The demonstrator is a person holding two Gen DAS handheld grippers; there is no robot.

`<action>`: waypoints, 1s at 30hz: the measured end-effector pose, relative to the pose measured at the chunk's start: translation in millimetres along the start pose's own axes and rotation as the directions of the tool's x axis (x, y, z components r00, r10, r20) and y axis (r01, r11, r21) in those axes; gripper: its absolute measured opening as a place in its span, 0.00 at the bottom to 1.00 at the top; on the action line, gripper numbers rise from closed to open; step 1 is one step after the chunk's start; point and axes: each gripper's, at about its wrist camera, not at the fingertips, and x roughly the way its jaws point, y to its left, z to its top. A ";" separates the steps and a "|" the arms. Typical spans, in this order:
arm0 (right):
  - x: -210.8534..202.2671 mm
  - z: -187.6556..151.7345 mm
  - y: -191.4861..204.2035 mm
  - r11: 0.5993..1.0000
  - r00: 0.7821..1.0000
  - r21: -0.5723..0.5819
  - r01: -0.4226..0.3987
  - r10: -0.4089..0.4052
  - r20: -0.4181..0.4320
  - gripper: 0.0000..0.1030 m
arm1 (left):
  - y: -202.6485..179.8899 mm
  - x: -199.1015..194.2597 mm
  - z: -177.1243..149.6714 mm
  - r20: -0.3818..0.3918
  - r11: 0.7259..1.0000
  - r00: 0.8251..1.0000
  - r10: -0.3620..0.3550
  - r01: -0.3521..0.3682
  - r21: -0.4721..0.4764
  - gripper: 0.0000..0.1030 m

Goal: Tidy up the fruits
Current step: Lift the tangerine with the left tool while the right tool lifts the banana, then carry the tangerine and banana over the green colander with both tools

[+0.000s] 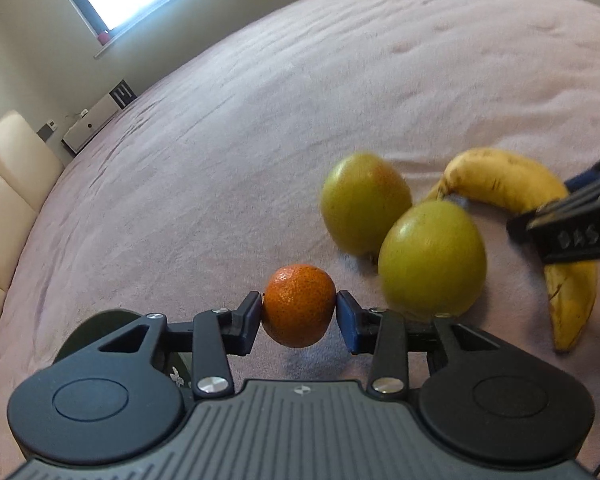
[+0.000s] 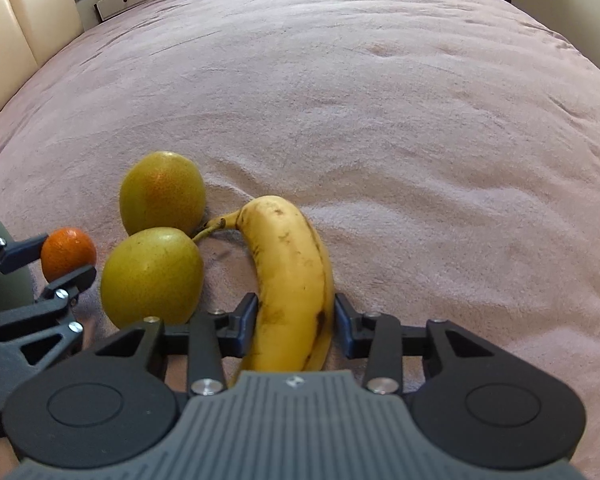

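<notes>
Four fruits lie close together on the pink blanket (image 2: 380, 120). Your right gripper (image 2: 296, 320) straddles the banana (image 2: 288, 264), jaws narrow against its sides; a firm hold cannot be told, so close gently at mid-length. The two green apples (image 2: 152, 272) touch each other just beside it; avoid nudging them. Your left gripper (image 1: 299, 314) clamps the small orange (image 1: 299, 306); lift straight up.

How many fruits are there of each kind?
Orange: 1
Apples: 2
Banana: 1
Total: 4
</notes>
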 end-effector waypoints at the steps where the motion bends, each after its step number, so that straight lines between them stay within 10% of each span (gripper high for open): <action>1: -1.0 0.0 0.0 1.000 1.000 0.002 0.004 -0.004 0.002 0.36 | 1.6 -4.5 1.5 0.011 1.000 1.000 -0.007 0.007 -0.004 0.44; 21: -56.5 -0.7 -7.5 0.993 0.993 0.114 0.019 -0.032 0.117 0.36 | 28.5 -75.1 -1.4 0.140 0.998 0.990 -0.012 0.020 -0.058 0.44; 30: -95.3 -1.9 14.5 0.997 0.979 0.076 -0.009 -0.006 0.203 0.35 | 79.4 -96.0 -16.9 0.116 0.974 0.993 0.003 0.023 -0.227 0.44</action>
